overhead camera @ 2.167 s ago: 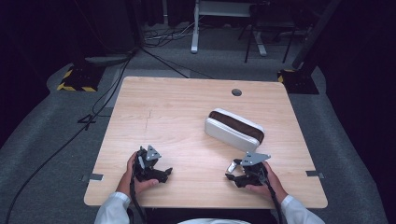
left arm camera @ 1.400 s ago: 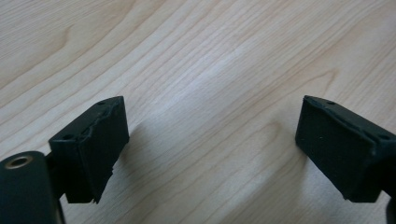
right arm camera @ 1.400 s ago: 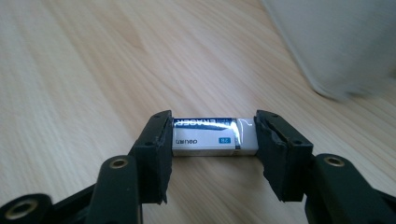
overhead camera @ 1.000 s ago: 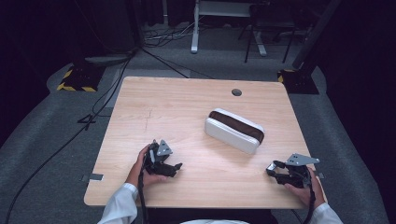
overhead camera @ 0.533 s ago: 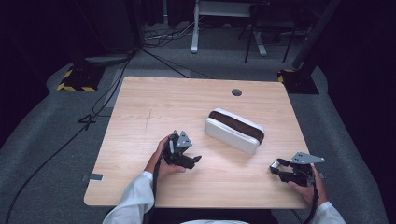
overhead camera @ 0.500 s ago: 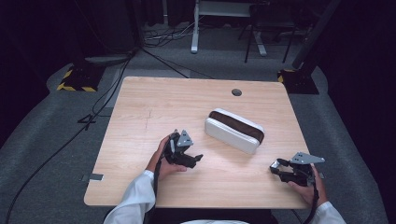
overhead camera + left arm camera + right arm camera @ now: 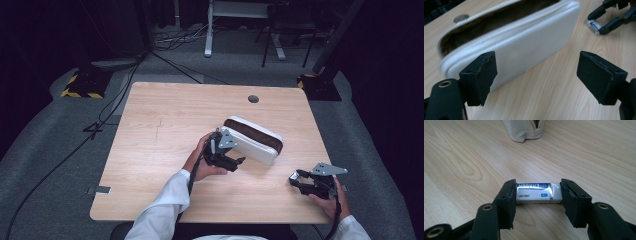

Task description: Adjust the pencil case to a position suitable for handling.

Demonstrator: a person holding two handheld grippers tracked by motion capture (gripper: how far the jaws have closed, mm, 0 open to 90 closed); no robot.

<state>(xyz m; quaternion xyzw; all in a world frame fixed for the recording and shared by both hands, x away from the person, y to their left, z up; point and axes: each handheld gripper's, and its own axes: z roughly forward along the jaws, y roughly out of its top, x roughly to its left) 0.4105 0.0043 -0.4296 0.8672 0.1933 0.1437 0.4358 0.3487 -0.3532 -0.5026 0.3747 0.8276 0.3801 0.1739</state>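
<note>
A white pencil case [image 7: 252, 140] with a brown inside lies unzipped on the wooden table [image 7: 165, 115], right of centre. My left gripper [image 7: 236, 164] sits at its near left end, open, with the jaws level. In the left gripper view the case [image 7: 524, 42] lies just beyond my left gripper [image 7: 536, 72], near the left pad, and nothing is between the pads. My right gripper [image 7: 295, 179] rests low at the table's front right. It is shut on a white eraser [image 7: 534, 192] with a blue label, held by its two ends.
A round cable hole [image 7: 253, 99] sits near the table's far edge. Cables run across the grey floor at left. The right gripper view shows one end of the case [image 7: 524, 128] farther off across bare wood.
My left gripper has travelled right and away from the front edge, up to the pencil case. My right gripper first shifted right to the front corner, then stayed put with the eraser.
</note>
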